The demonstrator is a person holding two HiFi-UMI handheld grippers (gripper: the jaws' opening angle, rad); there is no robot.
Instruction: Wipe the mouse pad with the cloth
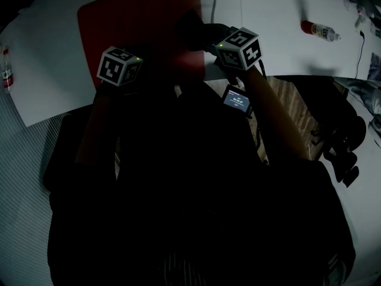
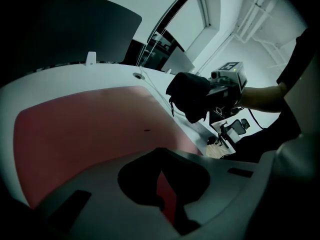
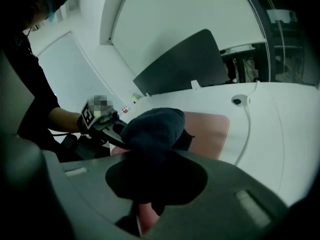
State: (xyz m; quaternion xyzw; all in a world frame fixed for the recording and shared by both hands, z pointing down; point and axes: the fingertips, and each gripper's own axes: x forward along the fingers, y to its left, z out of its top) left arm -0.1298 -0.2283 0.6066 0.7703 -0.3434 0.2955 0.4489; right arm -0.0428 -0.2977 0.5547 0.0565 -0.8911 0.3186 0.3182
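A red mouse pad (image 1: 131,16) lies on the white table (image 1: 268,11). It also shows in the left gripper view as the mouse pad (image 2: 85,129), and in the right gripper view as the mouse pad (image 3: 210,129). My right gripper (image 1: 207,36) is shut on a bunched dark cloth (image 1: 193,28) over the pad's near right part. The cloth (image 2: 189,96) looks raised off the surface, and this cloth (image 3: 152,126) fills the right jaws. My left gripper (image 2: 159,171) hovers over the pad's near left edge, its tips together with nothing between them. Its marker cube (image 1: 119,65) is lit.
A red-capped bottle (image 1: 318,30) lies on the table at the far right. Another bottle (image 1: 6,70) is at the left edge. A white cable (image 3: 245,129) runs beside the pad. A dark screen panel (image 2: 85,29) stands behind. An office chair (image 1: 342,148) stands at the right.
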